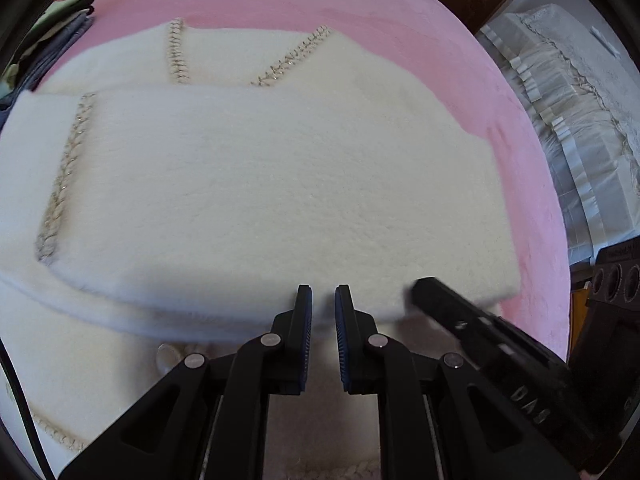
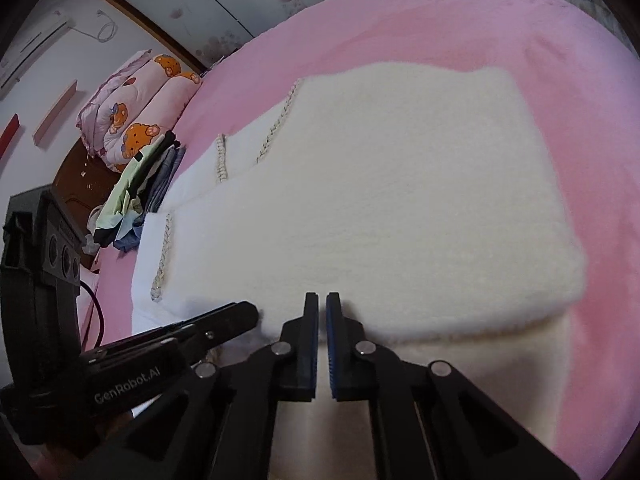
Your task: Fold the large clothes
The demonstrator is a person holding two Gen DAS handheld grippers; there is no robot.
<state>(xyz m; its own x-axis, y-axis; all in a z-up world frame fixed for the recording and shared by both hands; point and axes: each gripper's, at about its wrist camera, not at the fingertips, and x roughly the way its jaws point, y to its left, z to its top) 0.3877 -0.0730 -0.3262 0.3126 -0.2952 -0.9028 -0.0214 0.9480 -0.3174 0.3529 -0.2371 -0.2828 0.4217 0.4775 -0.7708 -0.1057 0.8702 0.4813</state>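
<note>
A large cream fleece garment (image 1: 280,184) with braided stitch trim lies folded in layers on the pink bed cover (image 1: 400,8). My left gripper (image 1: 323,300) points down at the near folded edge. Its jaws stand almost together and I see no cloth pinched between them. The right gripper's black finger (image 1: 428,296) reaches the same edge just to the right. In the right wrist view the garment (image 2: 400,200) spreads ahead, and my right gripper (image 2: 323,304) is shut at its near edge with nothing between the pads. The left gripper (image 2: 240,314) lies beside it on the left.
A stack of folded clothes (image 2: 148,184) sits at the bed's left edge, also visible in the left wrist view (image 1: 60,36). A bear-print quilt (image 2: 136,108) lies behind it. A white lace-covered bed (image 1: 580,120) stands to the right. A black cable (image 1: 16,400) hangs at the left.
</note>
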